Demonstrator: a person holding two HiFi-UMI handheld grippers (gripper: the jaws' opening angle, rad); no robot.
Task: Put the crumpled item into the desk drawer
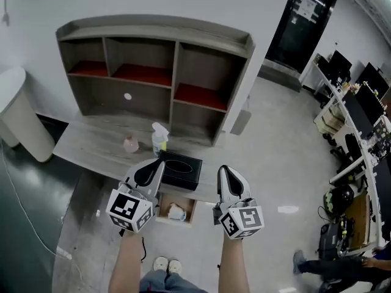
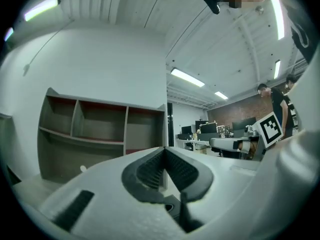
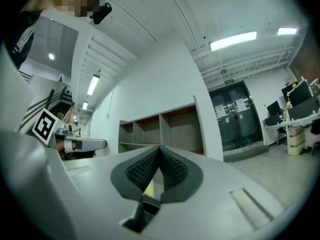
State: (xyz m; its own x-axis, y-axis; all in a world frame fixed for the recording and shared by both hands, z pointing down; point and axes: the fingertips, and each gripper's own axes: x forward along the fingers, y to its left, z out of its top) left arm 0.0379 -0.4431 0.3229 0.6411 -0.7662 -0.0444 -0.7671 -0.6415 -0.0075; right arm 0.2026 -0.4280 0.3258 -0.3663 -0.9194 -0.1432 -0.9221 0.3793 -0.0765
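White left claw (image 1: 157,163) and right claw (image 1: 223,170) carry black-and-white marker cubes (image 1: 129,210).

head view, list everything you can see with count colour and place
desk: 1, grey wood, against the wall
shelf unit: 1, grey with red shelf tops, at the back of the desk
spray bottle: 1, white head, yellowish body, mid desk
small item: 1, pale pink, left of the spray bottle, kind unclear
tissue box: 1, black, desk's front edge
drawer: 1, wood, open below the desk front
crumpled item: 1, white, inside the drawer
monitors: several, dark, on desks at far right
other person: 1, bottom right corner
shoes: 2, white, bottom centre
left gripper: white, fingers together, empty
right gripper: white, fingers together, empty
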